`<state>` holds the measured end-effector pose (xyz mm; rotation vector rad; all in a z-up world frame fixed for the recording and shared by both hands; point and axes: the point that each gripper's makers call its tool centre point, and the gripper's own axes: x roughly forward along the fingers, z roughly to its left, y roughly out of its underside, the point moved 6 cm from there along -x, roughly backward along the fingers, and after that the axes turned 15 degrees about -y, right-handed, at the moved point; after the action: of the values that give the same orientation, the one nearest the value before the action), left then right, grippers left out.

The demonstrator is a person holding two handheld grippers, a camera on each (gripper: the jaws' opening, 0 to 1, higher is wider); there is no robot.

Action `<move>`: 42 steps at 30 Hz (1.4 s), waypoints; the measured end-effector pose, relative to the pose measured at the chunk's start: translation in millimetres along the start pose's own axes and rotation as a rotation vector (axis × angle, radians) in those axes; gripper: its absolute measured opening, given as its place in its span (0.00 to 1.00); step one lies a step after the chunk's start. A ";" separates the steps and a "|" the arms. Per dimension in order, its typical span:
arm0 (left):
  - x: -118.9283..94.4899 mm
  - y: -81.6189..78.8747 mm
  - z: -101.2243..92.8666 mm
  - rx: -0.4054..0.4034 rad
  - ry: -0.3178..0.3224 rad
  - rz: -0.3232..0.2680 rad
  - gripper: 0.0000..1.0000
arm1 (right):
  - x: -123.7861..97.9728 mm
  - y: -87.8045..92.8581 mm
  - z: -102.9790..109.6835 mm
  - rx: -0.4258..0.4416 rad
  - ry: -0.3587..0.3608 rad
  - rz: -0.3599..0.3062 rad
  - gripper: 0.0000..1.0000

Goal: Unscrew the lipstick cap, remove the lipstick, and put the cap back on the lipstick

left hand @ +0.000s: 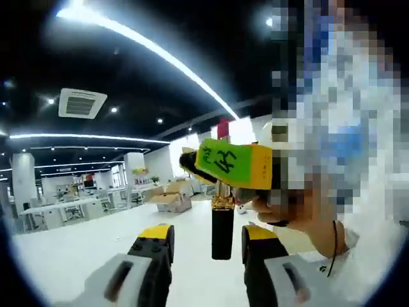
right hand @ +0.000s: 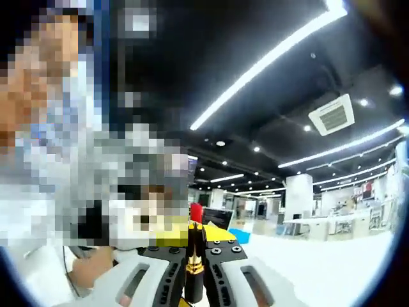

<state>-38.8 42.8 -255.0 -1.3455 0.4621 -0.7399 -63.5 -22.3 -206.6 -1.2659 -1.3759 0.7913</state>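
Note:
A lipstick [left hand: 222, 233] with a black base, a gold band and a red tip stands upright in the air. The right gripper [left hand: 223, 182], yellow with a green label, comes in from the right and is shut on the lipstick's gold middle. My left gripper [left hand: 208, 235] is open, its yellow-tipped jaws on either side of the black base without touching it. In the right gripper view the lipstick [right hand: 195, 252] stands clamped in the right gripper [right hand: 195, 272], red tip up. Behind it are yellow and black parts of the left gripper [right hand: 171, 238].
A white table [left hand: 77, 249] spreads below the grippers. A person's hand [left hand: 307, 217] holds the right gripper close at the right. An open cardboard box [left hand: 171, 197] and office desks [left hand: 57, 208] stand far behind.

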 end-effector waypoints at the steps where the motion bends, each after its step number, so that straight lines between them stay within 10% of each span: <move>1: -0.2 -0.4 1.2 0.023 -0.014 -0.004 0.41 | 0.1 0.1 -0.1 -0.005 0.000 0.002 0.06; 10: -5.2 -3.5 -5.3 0.056 0.068 -0.018 0.14 | 2.9 0.2 2.1 -0.015 -0.023 0.002 0.06; 19: -9.6 -5.1 -7.0 0.018 0.120 0.014 0.13 | 0.9 -0.6 3.9 0.056 -0.085 -0.017 0.06; 29: -42.9 -10.1 -50.0 -0.484 0.799 0.121 0.13 | -3.5 -5.0 40.5 0.494 -0.621 -0.164 0.06; 32: -48.1 -11.6 -63.7 -0.531 0.896 0.127 0.13 | -2.1 -6.2 49.8 0.543 -0.705 -0.185 0.06; 42: -42.9 -9.7 -59.0 -0.414 0.747 0.074 0.26 | 2.9 -5.0 51.7 0.508 -0.615 -0.186 0.06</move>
<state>-111.3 31.3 -261.3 -1.3871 1.3077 -1.1220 -114.0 -11.5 -212.8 -0.5009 -1.5954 1.3627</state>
